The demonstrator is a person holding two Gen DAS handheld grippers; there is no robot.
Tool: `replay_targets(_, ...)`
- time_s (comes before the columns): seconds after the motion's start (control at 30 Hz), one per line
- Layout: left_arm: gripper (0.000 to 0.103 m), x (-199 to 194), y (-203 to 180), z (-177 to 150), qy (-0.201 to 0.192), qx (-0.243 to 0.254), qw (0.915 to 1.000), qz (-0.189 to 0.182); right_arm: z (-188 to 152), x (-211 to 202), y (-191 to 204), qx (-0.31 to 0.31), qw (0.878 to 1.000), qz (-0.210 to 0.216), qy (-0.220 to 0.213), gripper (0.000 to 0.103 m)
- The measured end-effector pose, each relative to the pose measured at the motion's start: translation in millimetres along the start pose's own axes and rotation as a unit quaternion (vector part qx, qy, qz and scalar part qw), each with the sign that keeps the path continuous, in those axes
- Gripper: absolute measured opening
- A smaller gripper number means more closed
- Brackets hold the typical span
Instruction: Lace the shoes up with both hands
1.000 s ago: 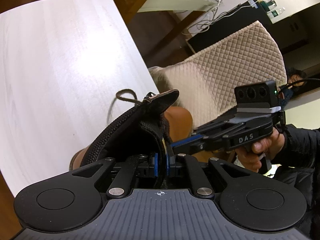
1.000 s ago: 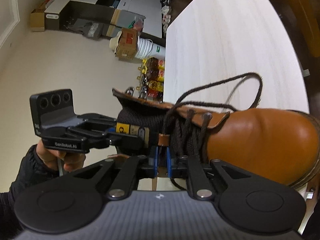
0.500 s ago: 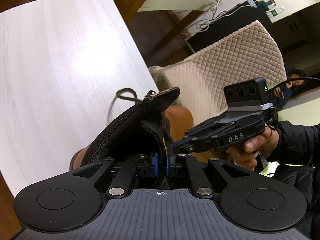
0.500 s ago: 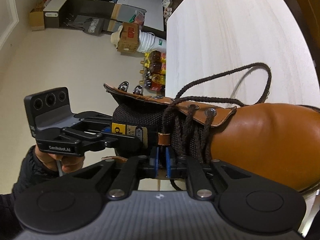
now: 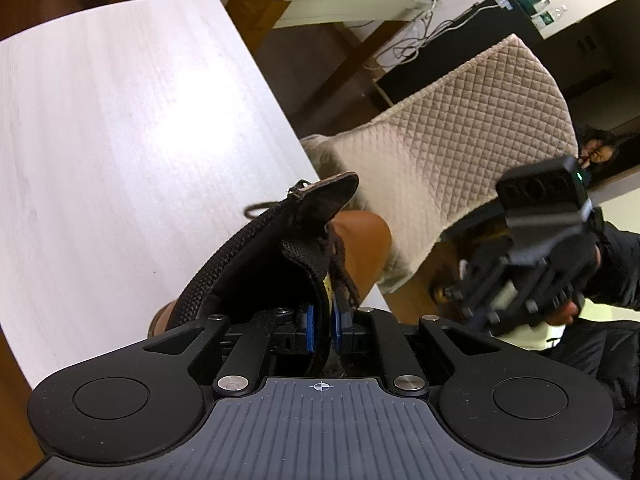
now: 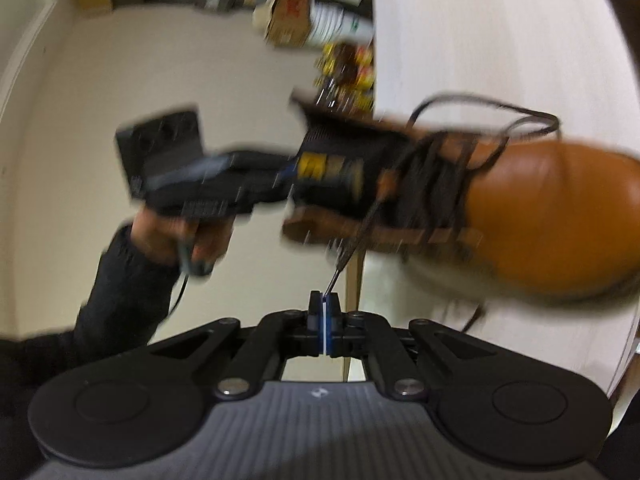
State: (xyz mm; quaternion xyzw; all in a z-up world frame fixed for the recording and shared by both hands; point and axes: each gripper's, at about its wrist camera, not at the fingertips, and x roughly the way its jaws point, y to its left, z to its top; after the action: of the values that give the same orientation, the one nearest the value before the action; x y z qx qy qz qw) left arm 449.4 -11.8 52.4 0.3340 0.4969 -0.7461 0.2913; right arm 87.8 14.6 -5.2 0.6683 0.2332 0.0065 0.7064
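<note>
A tan leather boot [image 5: 362, 240] [image 6: 560, 208] lies on the white table [image 5: 120, 140]. My left gripper [image 5: 323, 326] has the boot's black tongue [image 5: 288, 248] between its blue pads, and its jaws are opening. In the blurred right wrist view, my left gripper [image 6: 288, 178] reaches the tongue from the left. My right gripper [image 6: 323, 312] is shut on the tip of the dark brown lace [image 6: 352, 248], which runs taut up to the eyelets. My right gripper [image 5: 460, 300] hangs blurred to the boot's right. A slack lace loop [image 6: 500, 112] lies over the toe side.
A quilted beige chair back [image 5: 460, 140] stands right behind the table edge. A person's dark sleeves and hands [image 6: 176, 240] hold both grippers. Boxes and bottles [image 6: 344, 64] sit on the floor beyond the table [image 6: 480, 40].
My right gripper has shut on the lace tip and drawn back from the boot, pulling the lace out. My left gripper stays at the tongue with its pads slightly wider apart.
</note>
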Motion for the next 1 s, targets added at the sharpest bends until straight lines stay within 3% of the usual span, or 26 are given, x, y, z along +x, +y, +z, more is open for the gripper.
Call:
replay_targets(0.13,0.009,-17.4,-10.2,-5.0,-0.016,0.006,0.9998,0.014,-6.7,9.1,-2.8,0.010,1.000,-0.008,0.008,0.001)
replay_targets(0.27,0.009,-41.2,-22.4,-17.4,-0.051,0.001,0.9984,0.026,-8.9,14.3,2.5,-0.019,0.999,-0.051,-0.002,0.005)
replay_targets(0.33,0.009,-55.5,-31.0,-28.7,-0.074,-0.007,0.9967,0.032,-5.4,9.3,11.6,-0.054,0.994,-0.086,-0.040,0.017)
replay_targets(0.47,0.009,-62.0,-43.1,-48.7,-0.089,-0.017,0.9951,0.041,3.0,11.4,28.2,-0.119,0.981,-0.138,-0.066,0.018)
replay_targets(0.57,0.009,-60.0,-49.5,-63.1,-0.096,-0.033,0.9941,0.039,12.3,22.4,33.1,-0.151,0.974,-0.163,-0.054,0.018)
replay_targets(0.67,0.009,-47.7,-59.6,-79.0,-0.092,-0.050,0.9940,0.034,18.1,33.4,31.1,-0.152,0.973,-0.170,-0.042,0.017)
replay_targets(0.7,0.011,-43.8,-61.9,-81.8,-0.089,-0.054,0.9940,0.033,19.9,37.1,30.0,-0.151,0.972,-0.175,-0.038,0.005)
replay_targets(0.73,0.015,-41.3,-62.6,-82.7,-0.087,-0.057,0.9940,0.034,20.1,40.2,29.4,-0.148,0.973,-0.176,-0.033,0.003)
replay_targets(1.0,0.019,3.1,-67.2,-85.2,-0.069,-0.099,0.9921,0.035,-3.3,67.0,44.2,-0.158,0.978,-0.125,0.048,0.003)
